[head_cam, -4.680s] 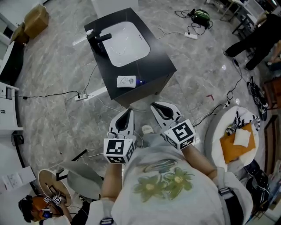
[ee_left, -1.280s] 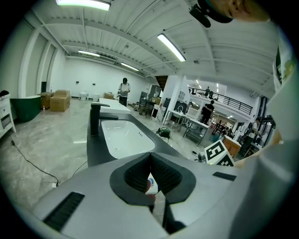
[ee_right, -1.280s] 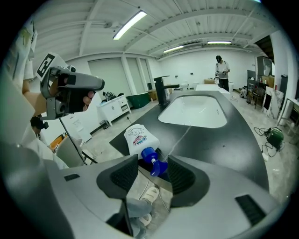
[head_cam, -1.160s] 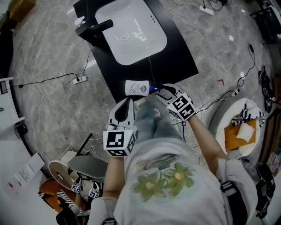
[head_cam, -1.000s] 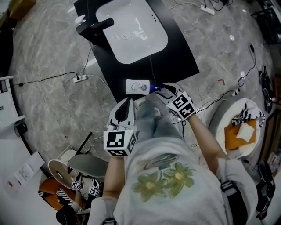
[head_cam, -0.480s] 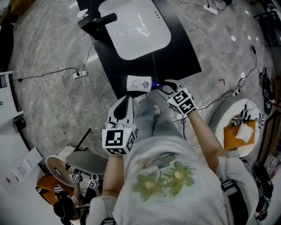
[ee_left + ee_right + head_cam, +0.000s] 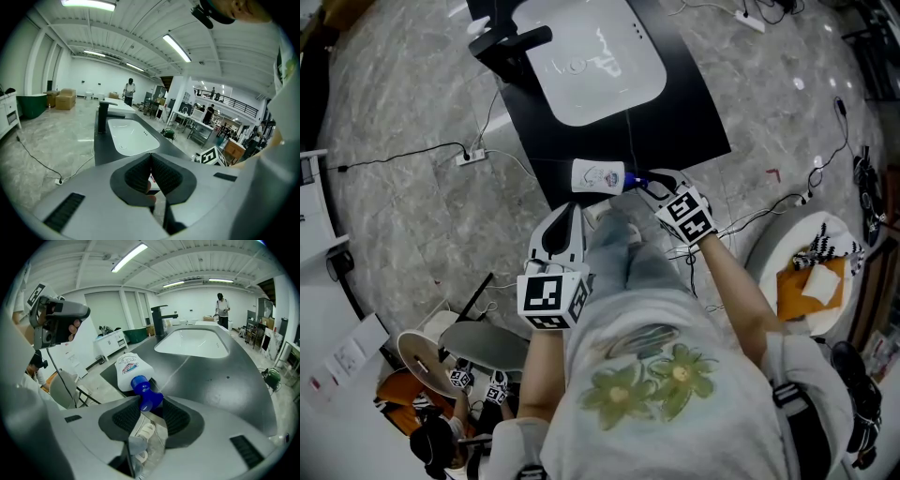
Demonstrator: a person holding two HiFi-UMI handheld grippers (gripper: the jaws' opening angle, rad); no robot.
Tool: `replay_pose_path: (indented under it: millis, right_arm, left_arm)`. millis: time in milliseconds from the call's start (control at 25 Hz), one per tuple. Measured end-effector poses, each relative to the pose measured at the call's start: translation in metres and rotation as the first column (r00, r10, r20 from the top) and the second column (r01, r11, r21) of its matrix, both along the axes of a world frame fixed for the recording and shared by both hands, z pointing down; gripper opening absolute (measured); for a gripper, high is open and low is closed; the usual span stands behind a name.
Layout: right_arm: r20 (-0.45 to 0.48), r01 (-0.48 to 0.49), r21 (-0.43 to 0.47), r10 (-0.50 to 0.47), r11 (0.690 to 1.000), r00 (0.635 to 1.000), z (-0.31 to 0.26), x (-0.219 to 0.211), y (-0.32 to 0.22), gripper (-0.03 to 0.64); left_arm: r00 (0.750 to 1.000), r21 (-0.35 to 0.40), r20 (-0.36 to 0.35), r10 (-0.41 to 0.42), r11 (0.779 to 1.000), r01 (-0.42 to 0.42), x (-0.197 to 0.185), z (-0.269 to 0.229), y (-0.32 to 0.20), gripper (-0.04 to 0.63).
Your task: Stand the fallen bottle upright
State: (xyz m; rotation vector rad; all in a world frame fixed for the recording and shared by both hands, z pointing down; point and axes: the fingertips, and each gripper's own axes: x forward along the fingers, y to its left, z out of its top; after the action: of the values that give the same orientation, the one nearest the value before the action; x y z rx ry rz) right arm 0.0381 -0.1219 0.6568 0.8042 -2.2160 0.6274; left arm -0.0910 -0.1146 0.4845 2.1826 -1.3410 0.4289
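A white bottle (image 7: 597, 175) with a blue cap (image 7: 635, 183) lies on its side at the near edge of the black counter (image 7: 694, 103). My right gripper (image 7: 649, 185) reaches to its cap end. In the right gripper view the bottle (image 7: 132, 370) points its blue cap (image 7: 145, 392) at me, and the cap sits between the tips of my right gripper (image 7: 149, 401). Those jaws have just been closing around the cap and still stand wide. My left gripper (image 7: 572, 210) hangs back over the person's leg, off the counter. In its own view the left gripper (image 7: 151, 157) is shut and empty.
A white sink (image 7: 591, 56) and a black faucet (image 7: 511, 42) fill the counter's far part. Cables and a power strip (image 7: 471, 157) lie on the marble floor at left. A round seat with an orange cushion (image 7: 811, 272) stands at right, a stool (image 7: 483, 347) at lower left.
Since the earliest frame the person has stepped up to the counter and my right gripper has reached the bottle's cap. Over the last half second nothing visibly moves.
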Motion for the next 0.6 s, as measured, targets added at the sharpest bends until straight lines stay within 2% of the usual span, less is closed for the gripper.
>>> replay_pose_path:
  millis: [600]
  right_arm:
    - [-0.027,-0.057,0.040,0.058,0.998,0.998,-0.011,0.003,-0.007,0.146]
  left_arm:
    - [1.000,0.009,-0.003,-0.007,1.000,0.007,-0.008,0.001,0.003,0.018]
